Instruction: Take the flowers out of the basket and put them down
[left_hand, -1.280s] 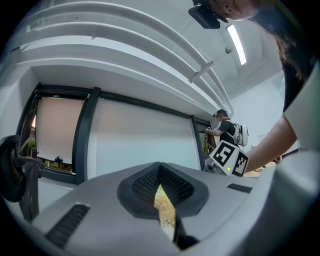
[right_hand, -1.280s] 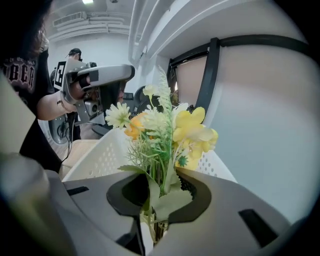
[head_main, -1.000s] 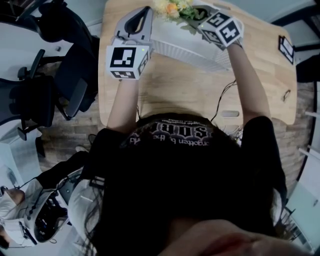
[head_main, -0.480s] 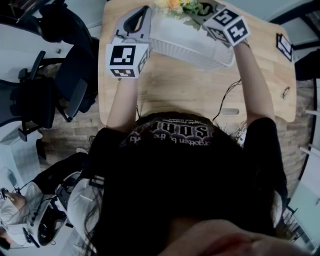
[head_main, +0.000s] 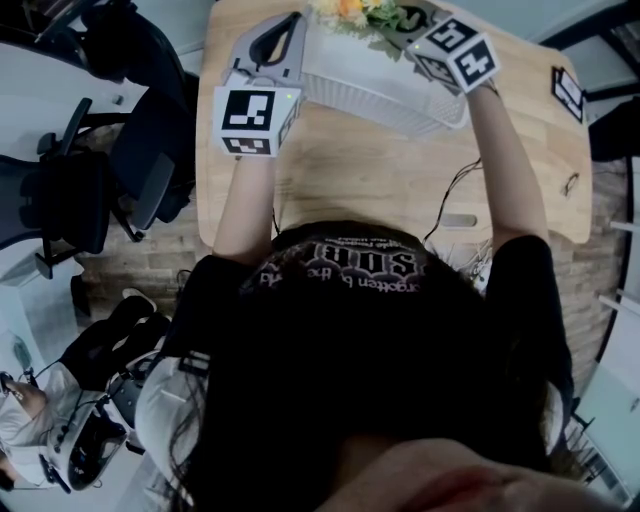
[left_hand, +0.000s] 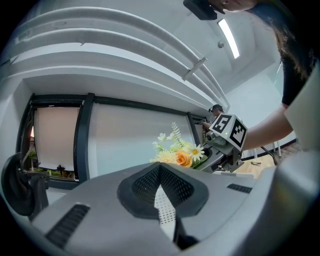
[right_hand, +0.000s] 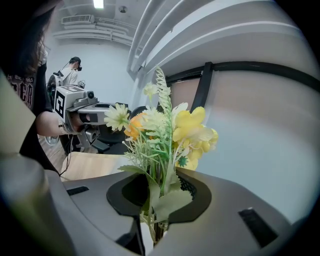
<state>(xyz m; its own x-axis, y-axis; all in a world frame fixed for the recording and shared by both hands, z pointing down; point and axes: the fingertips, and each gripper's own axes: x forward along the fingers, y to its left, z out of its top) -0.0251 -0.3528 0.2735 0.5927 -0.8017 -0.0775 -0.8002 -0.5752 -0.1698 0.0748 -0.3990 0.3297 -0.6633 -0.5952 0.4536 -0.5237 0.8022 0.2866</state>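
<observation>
A bunch of artificial flowers (head_main: 352, 14), yellow, orange and white with green leaves, stands at the far end of the white slatted basket (head_main: 385, 92) on the wooden table (head_main: 350, 180). My right gripper (head_main: 402, 22) is shut on the stems; in the right gripper view the stems and leaves (right_hand: 159, 192) run down between its jaws, blooms above. My left gripper (head_main: 280, 32) is at the basket's left end. In the left gripper view its jaws are shut on a white perforated strip of the basket wall (left_hand: 164, 210). The flowers (left_hand: 179, 154) and right gripper (left_hand: 220, 150) show beyond.
A square marker card (head_main: 572, 96) lies at the table's right side and a thin cable (head_main: 448, 195) runs over the near edge. Black office chairs (head_main: 90, 190) stand left of the table. Another person (head_main: 40, 420) sits at the lower left.
My right gripper with the flowers has shifted slightly right and away over the basket. The left gripper has held still. The person at lower left has moved.
</observation>
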